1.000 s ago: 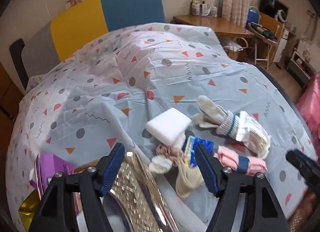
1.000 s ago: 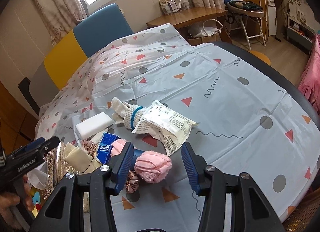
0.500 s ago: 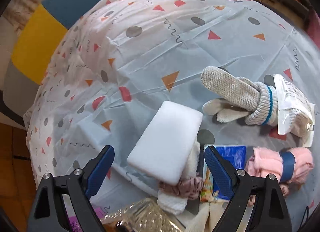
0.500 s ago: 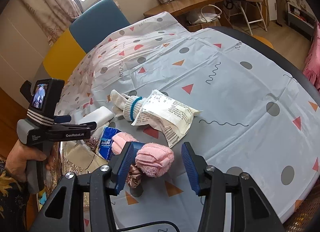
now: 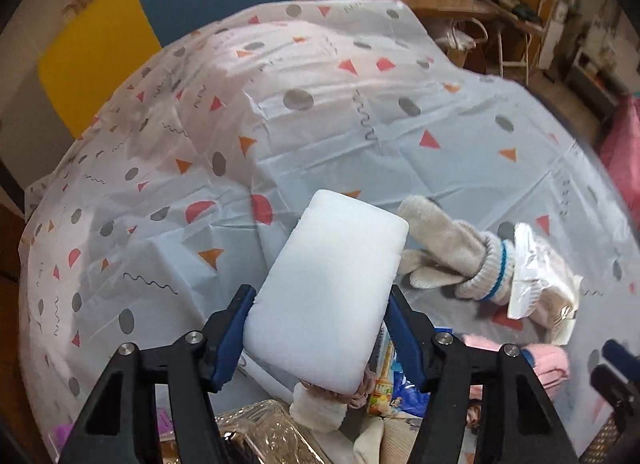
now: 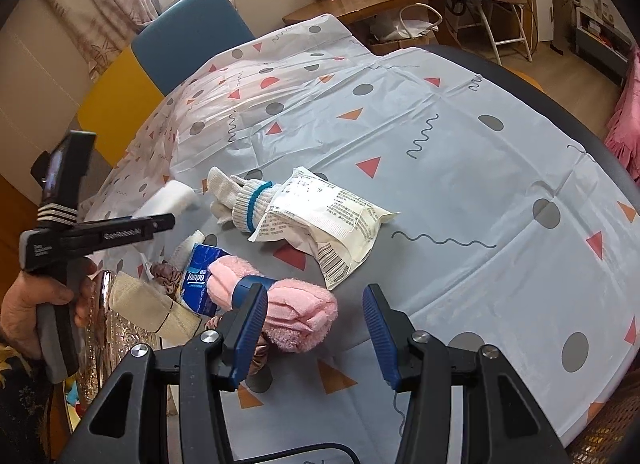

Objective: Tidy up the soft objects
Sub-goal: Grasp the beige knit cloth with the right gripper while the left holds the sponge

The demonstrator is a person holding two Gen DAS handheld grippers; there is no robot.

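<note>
A white sponge block (image 5: 328, 288) stands between the blue pads of my left gripper (image 5: 320, 294); the jaws are closing and both pads touch its sides. In the right wrist view the same sponge (image 6: 178, 195) shows at the tip of the left gripper (image 6: 120, 229), which a hand holds. My right gripper (image 6: 315, 292) hangs open above the table, its left finger just in front of a pink rolled towel (image 6: 296, 312). Nothing is pressed between its pads. A beige knit glove (image 6: 240, 195) with a blue cuff band lies behind the towel.
A printed plastic packet (image 6: 328, 219) covers the glove's cuff. A blue tissue pack (image 6: 200, 280), a mauve scrunchie (image 6: 164, 274) and a cream folded cloth (image 6: 148, 304) crowd the left. A gold glittery bag (image 5: 256, 436) sits at the near edge. The patterned tablecloth (image 6: 460, 167) stretches right.
The left gripper came forward and down over the white sponge, widened, then narrowed its jaws onto the sponge's sides. The right gripper stayed almost still beside the pink towel.
</note>
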